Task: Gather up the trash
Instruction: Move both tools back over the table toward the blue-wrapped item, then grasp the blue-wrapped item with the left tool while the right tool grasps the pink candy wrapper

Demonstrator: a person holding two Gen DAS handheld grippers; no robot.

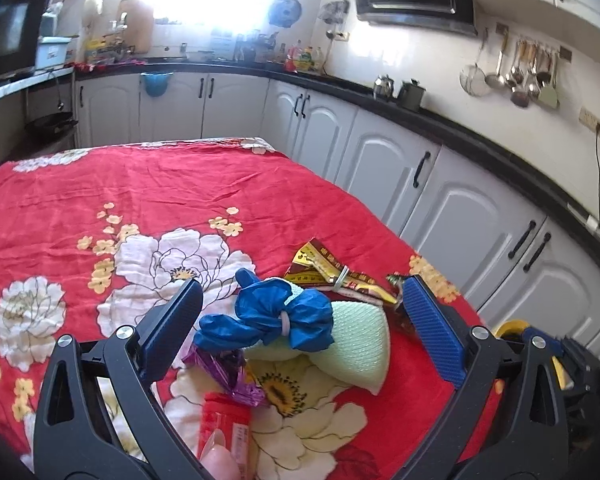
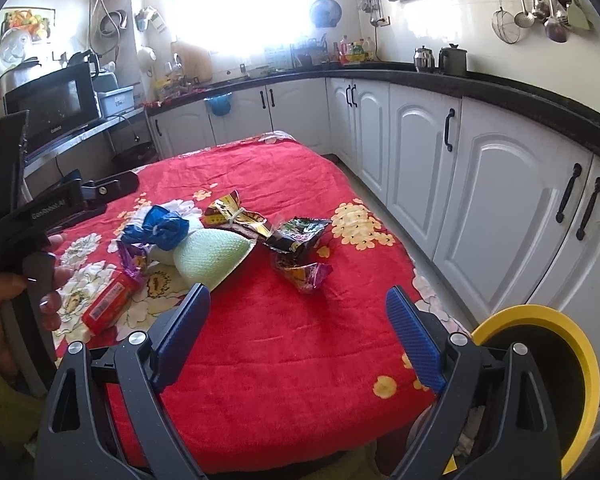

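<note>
Crumpled wrappers, blue bag – loose cluster on red tblcloth

Left wrist view: we look forward and downward along the left gripper, close over the near part of the red flowered cloth, toward the window wall.
Right wrist view: we look from the table's near right corner, a little farther back, along the right gripper, with the white cabinets at the right.
Shared part: we see in both views the blue bundle, the pale green mesh piece, the red packet and the kettles.
Cross view: in the right view we see the hand that holds the left gripper, at the left edge.
</note>
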